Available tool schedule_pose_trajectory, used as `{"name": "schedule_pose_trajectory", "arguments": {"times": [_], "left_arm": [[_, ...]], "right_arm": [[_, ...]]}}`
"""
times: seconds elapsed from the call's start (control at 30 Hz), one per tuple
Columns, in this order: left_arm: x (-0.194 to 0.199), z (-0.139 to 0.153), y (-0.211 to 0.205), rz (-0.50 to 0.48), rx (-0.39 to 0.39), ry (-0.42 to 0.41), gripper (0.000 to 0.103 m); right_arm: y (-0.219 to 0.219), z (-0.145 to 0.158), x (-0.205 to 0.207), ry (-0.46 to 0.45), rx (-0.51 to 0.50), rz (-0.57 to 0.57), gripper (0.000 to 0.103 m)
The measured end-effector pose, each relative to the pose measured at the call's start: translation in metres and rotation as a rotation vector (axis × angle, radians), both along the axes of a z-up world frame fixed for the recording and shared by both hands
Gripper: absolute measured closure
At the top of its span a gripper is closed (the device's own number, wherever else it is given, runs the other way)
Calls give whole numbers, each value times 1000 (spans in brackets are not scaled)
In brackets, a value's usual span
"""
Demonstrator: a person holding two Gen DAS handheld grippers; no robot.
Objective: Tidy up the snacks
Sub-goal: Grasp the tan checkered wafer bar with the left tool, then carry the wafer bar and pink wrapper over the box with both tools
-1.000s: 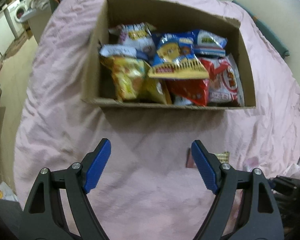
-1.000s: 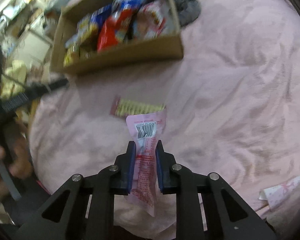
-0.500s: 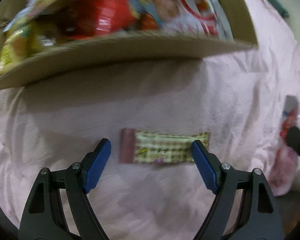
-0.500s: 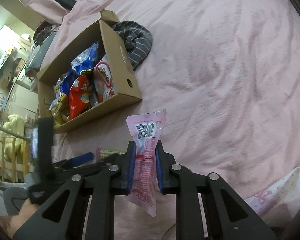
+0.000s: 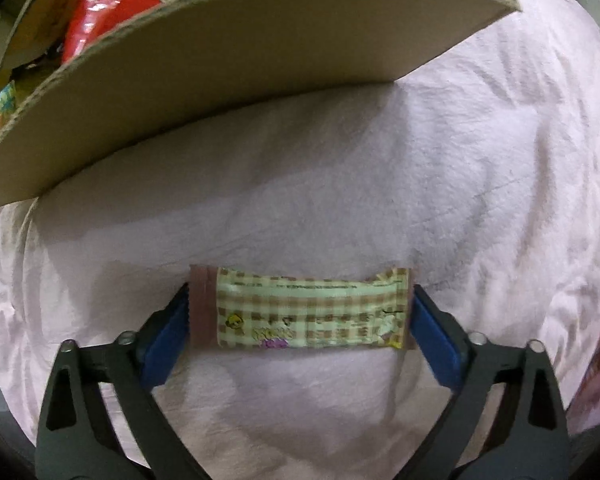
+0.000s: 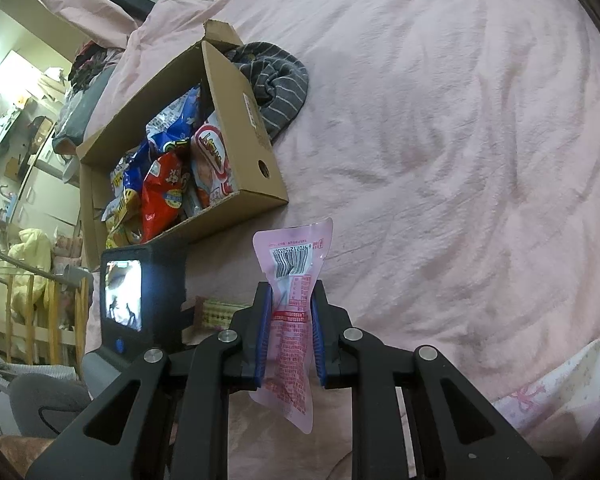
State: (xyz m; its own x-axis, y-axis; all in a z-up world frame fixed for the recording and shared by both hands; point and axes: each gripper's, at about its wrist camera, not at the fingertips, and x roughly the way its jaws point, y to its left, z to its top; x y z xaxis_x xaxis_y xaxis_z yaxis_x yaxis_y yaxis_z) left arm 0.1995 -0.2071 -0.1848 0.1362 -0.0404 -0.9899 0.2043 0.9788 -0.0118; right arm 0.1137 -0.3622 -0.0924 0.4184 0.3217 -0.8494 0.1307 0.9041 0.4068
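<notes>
A rumpled pink bedspread (image 6: 440,120) covers the bed; a grey striped garment (image 6: 277,80) lies on it. Beyond the bed's edge, a wooden railing (image 6: 27,308) and cluttered, brightly lit white cabinets (image 6: 39,192).

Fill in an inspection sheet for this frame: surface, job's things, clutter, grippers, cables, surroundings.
Surface: wrinkled pink bedsheet.
Job's things: open cardboard box full of snack bags; checked snack bar flat on the sheet in front of it.
Clutter: striped grey garment behind the box; ribbon-print cloth at the right edge.
Grippers: left gripper straddles the bar lengthwise, jaws opening; right gripper shut on a pink pouch.
Cables: nothing seen.
Surroundings: wooden railing and crowded shelves beside the bed.
</notes>
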Motion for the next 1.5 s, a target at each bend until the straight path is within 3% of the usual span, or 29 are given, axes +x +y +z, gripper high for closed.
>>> {"name": "schedule_pose_trajectory", "arguments": {"times": [0.07, 0.3, 0.47, 0.7, 0.9, 1.0, 1.33, 1.5], "left_arm": [[-3, 7, 2, -4, -16, -10, 23], [-13, 21, 43, 40, -70, -16, 23], [-20, 47, 80, 88, -96, -51, 23], [-23, 111, 136, 90, -101, -224, 23], [2, 156, 163, 108, -126, -391, 23], [19, 172, 174, 118, -155, -419, 23], [57, 170, 177, 111, -159, -505, 23], [74, 163, 176, 130, -173, -525, 23]], "right_arm": [[1, 0, 2, -2, -2, 2, 84], [10, 2, 4, -14, -14, 24, 84], [19, 4, 4, -18, -15, 44, 84], [46, 18, 10, -76, 12, 91, 84], [72, 46, 32, -170, -2, 125, 84], [78, 54, 44, -221, 10, 108, 84], [89, 72, 81, -373, -42, 98, 84], [83, 67, 104, -400, -68, 86, 84]]}}
